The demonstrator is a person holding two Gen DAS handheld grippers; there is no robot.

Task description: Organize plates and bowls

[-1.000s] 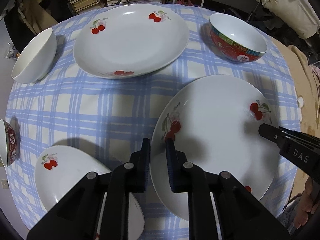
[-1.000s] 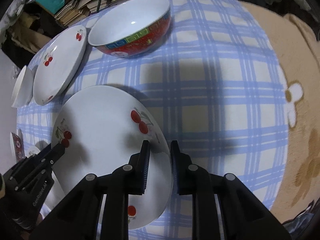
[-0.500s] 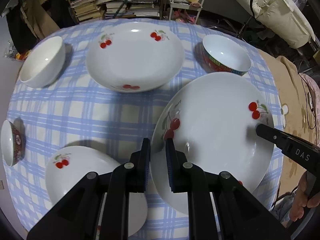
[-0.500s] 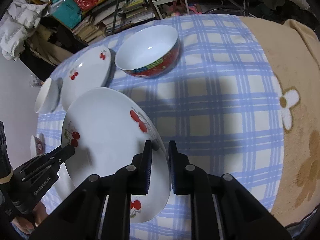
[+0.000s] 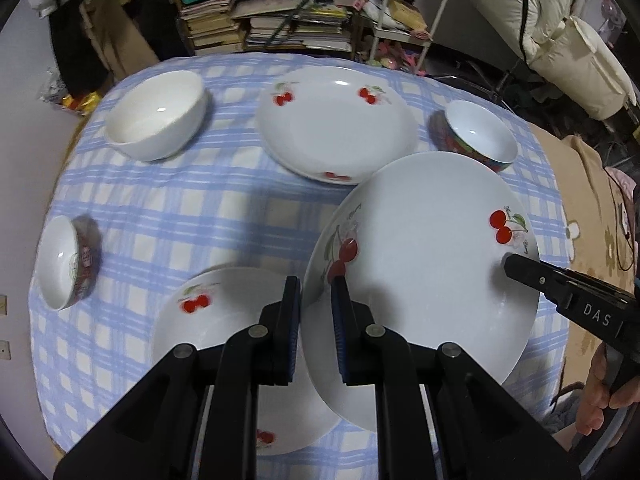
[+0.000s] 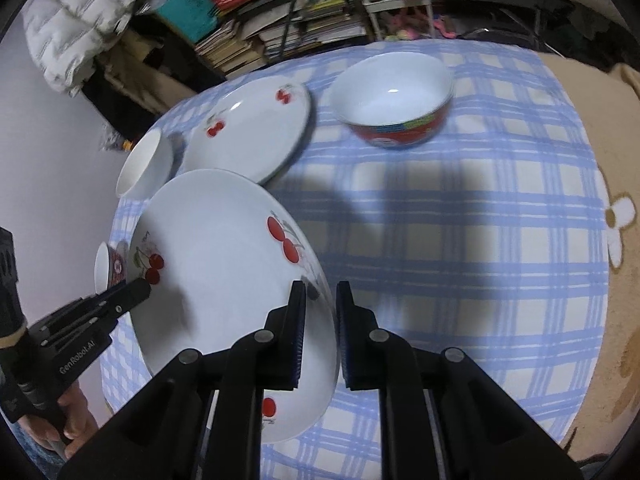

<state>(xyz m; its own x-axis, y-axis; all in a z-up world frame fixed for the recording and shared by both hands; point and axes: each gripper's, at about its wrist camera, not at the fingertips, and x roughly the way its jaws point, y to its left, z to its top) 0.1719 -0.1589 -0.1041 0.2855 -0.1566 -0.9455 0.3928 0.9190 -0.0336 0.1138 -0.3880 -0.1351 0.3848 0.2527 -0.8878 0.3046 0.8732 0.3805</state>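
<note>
Round tabletop [image 5: 208, 216] under a blue-and-cream checked cloth, with a beige flower-patterned cover [image 6: 616, 216] showing past the cloth's edge on one side. Behind it, stacked books and magazines [image 5: 280, 28] on the floor and low shelves, a white wire rack [image 5: 404, 16], cardboard, a teal box [image 6: 188, 12], and pale quilted bedding [image 5: 568, 40] piled at the far right.

Left tool [image 5: 316, 292] nearly closed, pinching the near-left rim of the large cherry plate [image 5: 424, 264]. Right tool [image 6: 320, 300] likewise nearly closed, clamped on the opposite rim of the same plate, its jaws having just been narrowing. Plate held between both, tilted, clear of the cloth, partly overlapping a second cherry plate [image 5: 224, 340] lying flat below.

Elsewhere on the cloth: a third cherry plate [image 5: 336, 124] at the far middle, a plain white bowl [image 5: 156, 120] far left, a red-patterned bowl [image 5: 476, 136] far right, a smaller red-patterned bowl [image 5: 68, 260] at the left edge.
</note>
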